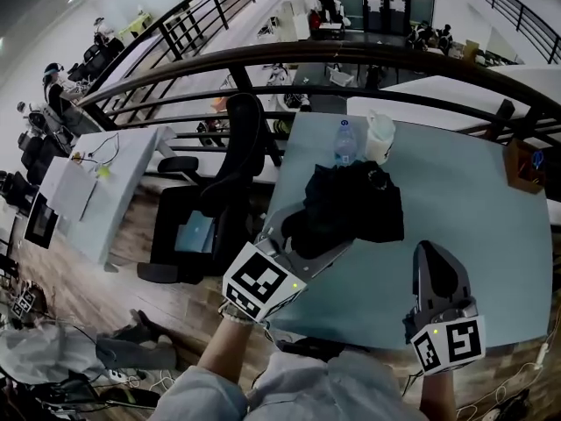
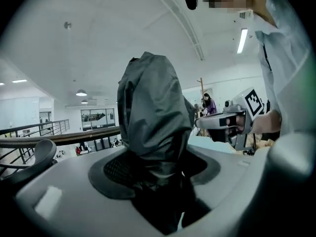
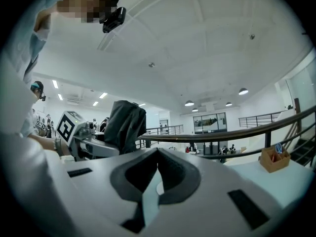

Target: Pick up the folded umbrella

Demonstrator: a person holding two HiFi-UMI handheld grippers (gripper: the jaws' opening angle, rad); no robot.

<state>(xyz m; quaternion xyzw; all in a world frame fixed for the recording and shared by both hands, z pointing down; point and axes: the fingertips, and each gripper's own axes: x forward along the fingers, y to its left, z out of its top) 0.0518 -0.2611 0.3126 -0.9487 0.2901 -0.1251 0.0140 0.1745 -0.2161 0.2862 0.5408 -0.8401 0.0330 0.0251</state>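
Black cloth of the folded umbrella (image 1: 351, 204) stands bunched in the clamped jaws of the left hand-held gripper (image 1: 314, 239), over the near-left tabletop (image 1: 478, 209); contact with it cannot be told. Recommend a firm hold low on the bundle and a straight lift. Left forearm reaches forward, jaws angled upward; right hand-held gripper (image 1: 434, 266) closed, empty, alongside

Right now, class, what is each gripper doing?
Left gripper: closed on the folded umbrella.
Right gripper: closed, holding nothing.
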